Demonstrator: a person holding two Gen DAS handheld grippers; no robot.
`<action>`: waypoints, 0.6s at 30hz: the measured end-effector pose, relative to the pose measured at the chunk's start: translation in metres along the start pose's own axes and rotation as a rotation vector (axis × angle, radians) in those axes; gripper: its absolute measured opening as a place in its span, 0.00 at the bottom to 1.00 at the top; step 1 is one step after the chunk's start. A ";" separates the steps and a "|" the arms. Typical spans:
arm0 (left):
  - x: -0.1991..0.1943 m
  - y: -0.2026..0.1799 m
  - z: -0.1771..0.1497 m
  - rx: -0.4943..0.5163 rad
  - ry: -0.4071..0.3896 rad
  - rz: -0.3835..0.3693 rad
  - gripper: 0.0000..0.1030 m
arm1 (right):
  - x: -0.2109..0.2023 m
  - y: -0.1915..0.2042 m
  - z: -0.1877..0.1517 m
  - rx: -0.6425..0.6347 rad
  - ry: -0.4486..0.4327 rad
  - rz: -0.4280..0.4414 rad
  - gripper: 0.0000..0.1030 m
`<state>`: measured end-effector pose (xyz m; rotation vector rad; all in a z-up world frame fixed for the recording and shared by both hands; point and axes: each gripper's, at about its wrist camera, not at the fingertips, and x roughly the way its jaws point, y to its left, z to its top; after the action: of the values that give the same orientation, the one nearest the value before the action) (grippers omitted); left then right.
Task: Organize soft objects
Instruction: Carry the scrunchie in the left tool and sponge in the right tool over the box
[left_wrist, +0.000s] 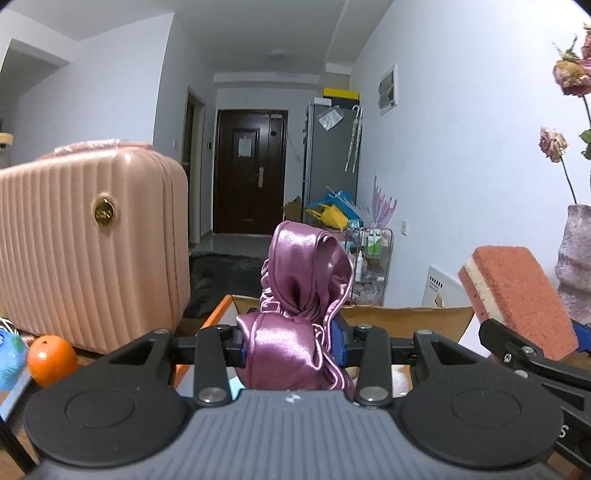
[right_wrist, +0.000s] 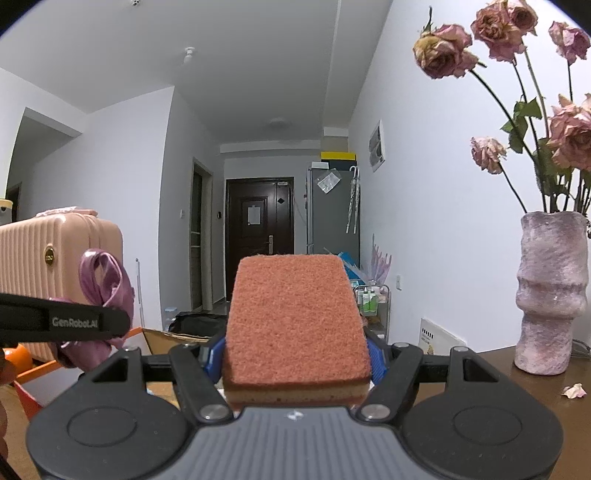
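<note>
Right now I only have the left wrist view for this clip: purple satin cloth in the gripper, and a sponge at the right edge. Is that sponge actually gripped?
Observer: Yes. In the right wrist view the sponge sits clamped between the right gripper and its blue pads, orange scouring face up.
Operator: Is the vase on a surface? I only see its side.
Observer: The vase stands on a brown tabletop, holding dried pink roses.
Operator: Anything loose near it?
Observer: One fallen petal lies on the tabletop in front of the vase.
</note>
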<state>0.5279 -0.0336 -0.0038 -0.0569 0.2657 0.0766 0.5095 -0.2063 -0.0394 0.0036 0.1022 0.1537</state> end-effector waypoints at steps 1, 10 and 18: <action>0.003 0.000 0.000 -0.001 0.006 0.000 0.39 | 0.003 -0.001 0.000 0.002 0.003 0.003 0.67; 0.027 -0.003 -0.002 -0.011 0.028 0.033 0.39 | 0.023 -0.006 0.002 0.025 0.038 0.005 0.67; 0.043 0.001 -0.002 -0.031 0.066 0.060 0.39 | 0.038 -0.007 0.002 0.015 0.069 0.005 0.67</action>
<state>0.5688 -0.0301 -0.0172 -0.0820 0.3320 0.1389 0.5476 -0.2073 -0.0414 0.0133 0.1719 0.1583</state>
